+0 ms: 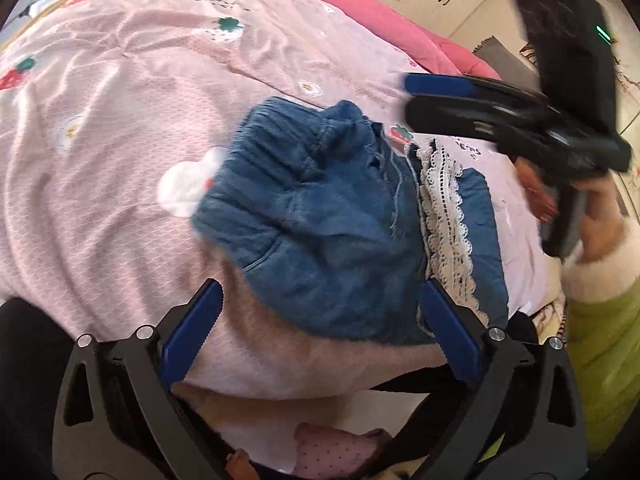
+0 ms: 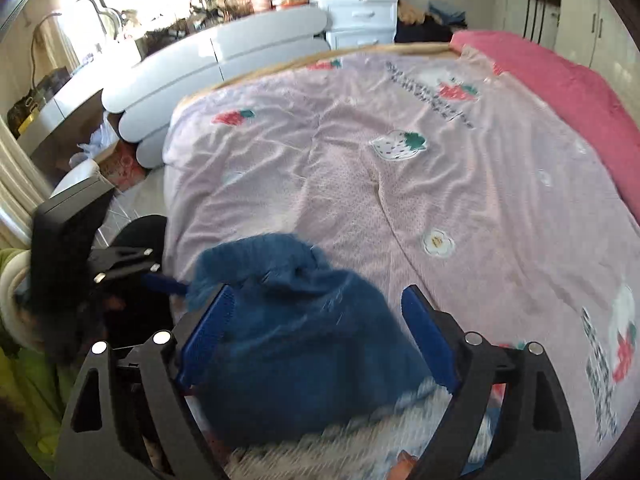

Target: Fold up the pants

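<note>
On the pink bed cover with strawberry pictures [image 1: 120, 92] lies a bunched-up pair of blue denim pants with white lace trim [image 1: 328, 216], near the close edge of the bed. From the left wrist camera, the long way of the pants runs from far left to near right; the gathered waist end points far and left, and the lace edge lies along the right side. The left gripper [image 1: 320, 340] has its blue fingers spread wide, one on each side of the near end of the pants, holding nothing. The right gripper [image 2: 316, 340] is spread wide too (its camera is blurry), with the pants between its fingers. A darker pink blanket [image 2: 568, 80] lies on the far right.
</note>
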